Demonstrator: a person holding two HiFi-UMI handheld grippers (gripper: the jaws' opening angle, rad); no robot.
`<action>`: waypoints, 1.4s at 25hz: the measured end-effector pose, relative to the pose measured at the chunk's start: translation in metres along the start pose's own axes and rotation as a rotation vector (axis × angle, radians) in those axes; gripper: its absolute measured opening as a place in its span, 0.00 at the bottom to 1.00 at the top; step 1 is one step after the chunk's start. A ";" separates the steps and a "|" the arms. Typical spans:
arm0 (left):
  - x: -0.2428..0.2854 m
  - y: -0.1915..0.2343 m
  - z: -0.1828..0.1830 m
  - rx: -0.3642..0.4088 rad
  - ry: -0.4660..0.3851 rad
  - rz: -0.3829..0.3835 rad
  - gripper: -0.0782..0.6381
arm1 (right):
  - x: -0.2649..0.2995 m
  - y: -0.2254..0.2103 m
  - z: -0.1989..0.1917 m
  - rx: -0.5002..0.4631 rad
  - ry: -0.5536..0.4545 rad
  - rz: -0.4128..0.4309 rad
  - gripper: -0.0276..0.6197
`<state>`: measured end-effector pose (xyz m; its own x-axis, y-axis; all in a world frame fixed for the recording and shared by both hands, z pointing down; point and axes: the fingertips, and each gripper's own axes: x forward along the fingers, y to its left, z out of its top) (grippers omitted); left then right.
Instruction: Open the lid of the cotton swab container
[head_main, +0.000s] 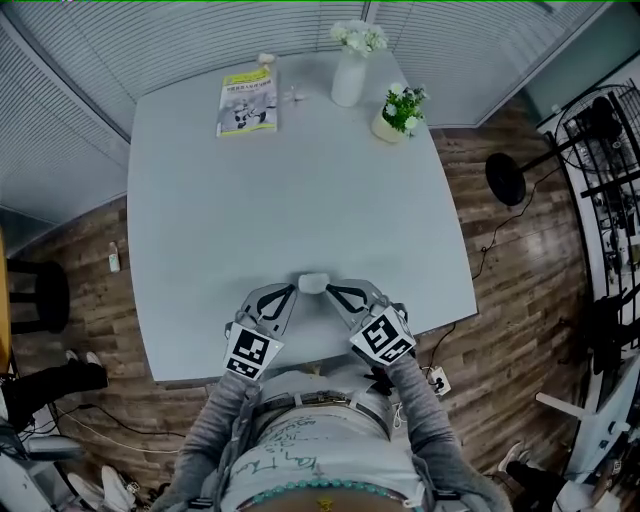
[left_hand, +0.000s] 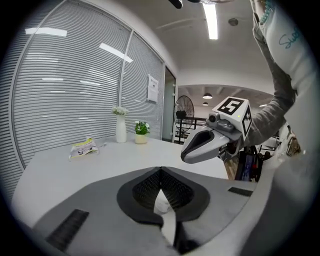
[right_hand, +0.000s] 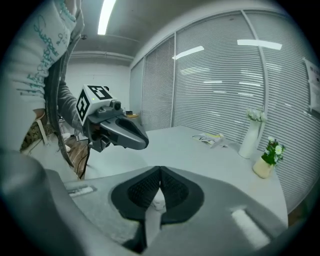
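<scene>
So the left gripper (left_hand: 160, 171) and right gripper (right_hand: 160, 169) both have their jaws closed tip to tip with nothing clamped, angled in at each other over the near edge of the pale grey table (head_main: 300, 190). The small white rounded cotton swab container (head_main: 313, 283) sits on the table right between the two tips. At the far end: a yellow-green booklet (head_main: 247, 101), a white flower vase (head_main: 349, 75) and a small potted plant (head_main: 400, 112).

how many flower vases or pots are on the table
2: a tall white vase near the far edge of the table, and a small pot of white flowers just right of it, nearer the person. None look hidden.
</scene>
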<state>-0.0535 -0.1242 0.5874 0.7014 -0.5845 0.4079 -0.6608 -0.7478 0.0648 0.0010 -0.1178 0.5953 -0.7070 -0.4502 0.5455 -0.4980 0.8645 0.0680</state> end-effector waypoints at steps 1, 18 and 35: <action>0.001 0.001 -0.004 0.002 0.010 -0.003 0.11 | 0.002 0.000 -0.003 0.001 0.005 0.003 0.04; 0.020 -0.001 -0.064 0.033 0.160 -0.089 0.11 | 0.022 0.000 -0.036 0.023 0.043 0.033 0.04; 0.043 0.005 -0.100 0.095 0.298 -0.312 0.49 | 0.044 -0.001 -0.076 -0.042 0.150 0.205 0.46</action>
<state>-0.0532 -0.1221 0.6962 0.7467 -0.2200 0.6277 -0.3923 -0.9078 0.1485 0.0086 -0.1211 0.6825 -0.7071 -0.2290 0.6691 -0.3283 0.9443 -0.0238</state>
